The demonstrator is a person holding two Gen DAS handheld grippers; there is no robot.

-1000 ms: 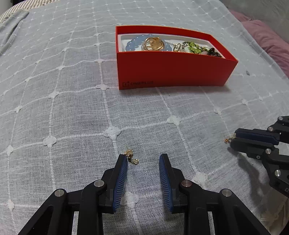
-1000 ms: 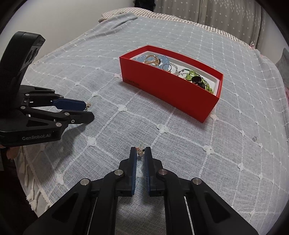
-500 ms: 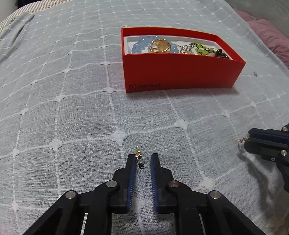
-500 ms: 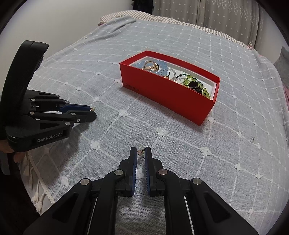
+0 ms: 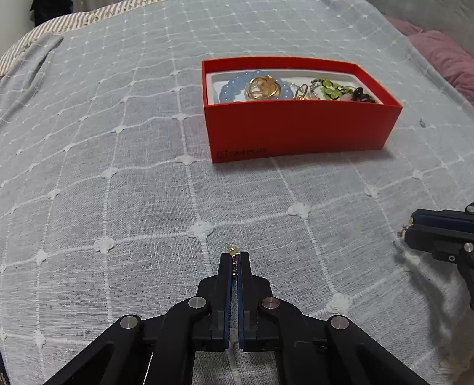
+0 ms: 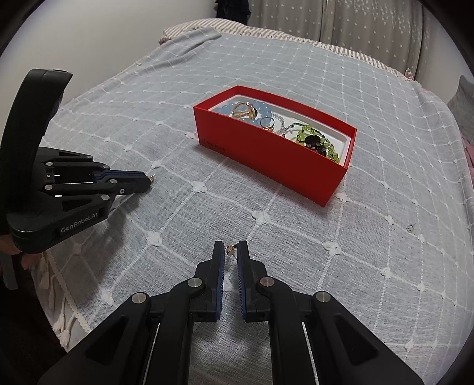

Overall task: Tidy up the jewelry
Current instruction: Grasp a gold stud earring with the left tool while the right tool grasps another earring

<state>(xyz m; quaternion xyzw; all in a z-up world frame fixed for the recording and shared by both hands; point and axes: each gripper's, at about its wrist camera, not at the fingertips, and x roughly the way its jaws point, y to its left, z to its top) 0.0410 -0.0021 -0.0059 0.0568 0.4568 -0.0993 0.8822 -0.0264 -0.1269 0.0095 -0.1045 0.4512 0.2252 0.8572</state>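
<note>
A red box (image 5: 299, 130) sits on the grey quilted bedspread; it holds a blue bead bracelet (image 5: 237, 90), a gold ring piece (image 5: 263, 87) and green beads (image 5: 330, 88). It also shows in the right wrist view (image 6: 275, 157). My left gripper (image 5: 234, 259) is shut on a small gold earring (image 5: 232, 251), held just above the bedspread in front of the box. My right gripper (image 6: 230, 251) is shut on a second gold earring (image 6: 230, 249), its jaws a narrow gap apart. Each gripper shows in the other's view, the left (image 6: 146, 180) and the right (image 5: 411, 228).
The bedspread (image 5: 118, 192) covers the bed. A pink pillow (image 5: 444, 56) lies at the far right. A striped pillow (image 6: 207, 25) and a curtain (image 6: 355, 26) are at the back. The fringed bed edge (image 6: 62, 322) is near the left gripper.
My left gripper closed on the gold earring and lifted it off the bedspread. Both grippers rose and drew back a little; the right one kept its earring.
</note>
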